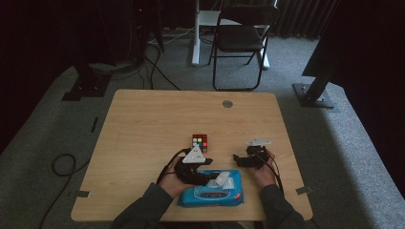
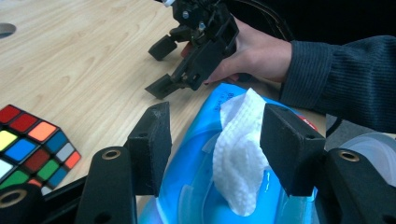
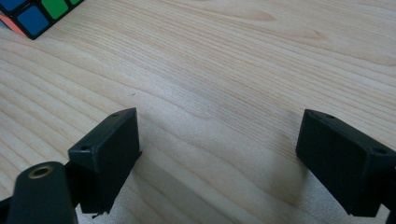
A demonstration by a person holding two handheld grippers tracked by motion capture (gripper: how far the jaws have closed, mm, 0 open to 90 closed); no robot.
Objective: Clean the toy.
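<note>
Left gripper view showed left gripper with fingers wide apart, straddling white wipe that stuck up from blue wipe pack; no contact yet. Pack lay at desk near edge, colour cube just behind. Right gripper sat beside pack, fingers spread, nothing held. Step judged: pre-grasp on wipe. Next move called for closing on wipe, pulling upward, right gripper perhaps pinning pack.

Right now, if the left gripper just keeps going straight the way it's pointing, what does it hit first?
Most likely the white wipe sticking up from the blue wipes pack. It stands between the open jaws of the left gripper, directly ahead. Depth is hard to judge, but nothing looks closer in that line.
</note>
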